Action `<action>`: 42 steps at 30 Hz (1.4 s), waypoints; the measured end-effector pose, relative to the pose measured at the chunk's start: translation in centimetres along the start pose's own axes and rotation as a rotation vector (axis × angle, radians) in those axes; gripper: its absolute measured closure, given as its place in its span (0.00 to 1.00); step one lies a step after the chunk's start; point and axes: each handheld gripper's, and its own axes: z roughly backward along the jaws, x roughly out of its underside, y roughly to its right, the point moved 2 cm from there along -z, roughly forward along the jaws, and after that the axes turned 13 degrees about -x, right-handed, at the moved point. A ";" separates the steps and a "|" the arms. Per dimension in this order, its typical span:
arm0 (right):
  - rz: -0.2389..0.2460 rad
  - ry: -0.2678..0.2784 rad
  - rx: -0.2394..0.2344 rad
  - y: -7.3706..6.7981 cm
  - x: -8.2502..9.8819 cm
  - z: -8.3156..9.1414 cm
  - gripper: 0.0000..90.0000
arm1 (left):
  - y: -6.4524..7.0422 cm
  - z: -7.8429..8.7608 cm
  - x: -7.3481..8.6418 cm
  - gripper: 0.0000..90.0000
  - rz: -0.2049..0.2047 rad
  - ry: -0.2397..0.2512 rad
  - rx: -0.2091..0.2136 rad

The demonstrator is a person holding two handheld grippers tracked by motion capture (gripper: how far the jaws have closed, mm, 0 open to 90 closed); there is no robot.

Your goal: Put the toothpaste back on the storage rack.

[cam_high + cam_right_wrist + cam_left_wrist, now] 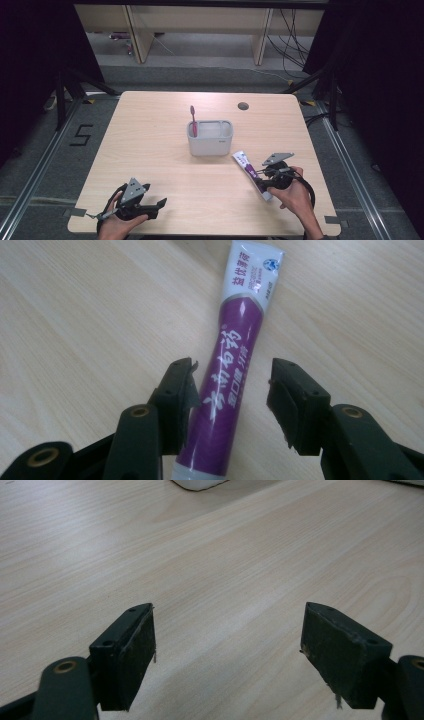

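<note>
Left gripper: held in the person's left hand at the near left of the table; grey three-cornered plate on top; jaws set wide apart in the left gripper view, with bare wood between them and nothing held
Toothbrush: pink-purple; stands upright in the left end of the holder, head up
Holder: pale grey, rounded, open-topped; stands at the middle of the table; the toothbrush is the one item visible in it
Cable hole: round, dark; in the table top behind and right of the holder
Toothpaste tube: purple body with white lettering, white crimped end pointing away toward the holder; lies flat on the table, right of and nearer than the holder, set diagonally
Right gripper: held in the person's right hand at the near right of the table; jaws partly open and straddling the tube near its cap end; left jaw against or just beside the tube, right jaw clearly apart from it; not clamped
</note>
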 end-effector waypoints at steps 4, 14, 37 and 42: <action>-0.009 -0.022 0.004 0.1 -0.7 -0.7 0.58 | 0.1 0.0 0.0 0.24 0.004 -0.004 -0.002; -0.054 -0.078 0.003 0.3 -1.6 -1.8 0.56 | 0.1 0.0 0.0 0.24 0.001 -0.005 0.007; -0.043 -0.171 -0.006 1.0 -2.6 -3.3 0.57 | -0.2 0.1 0.0 0.24 -0.016 -0.017 0.009; -0.069 -0.186 -0.009 0.9 -2.9 -3.4 0.58 | -0.2 0.1 0.1 0.24 -0.015 -0.015 0.008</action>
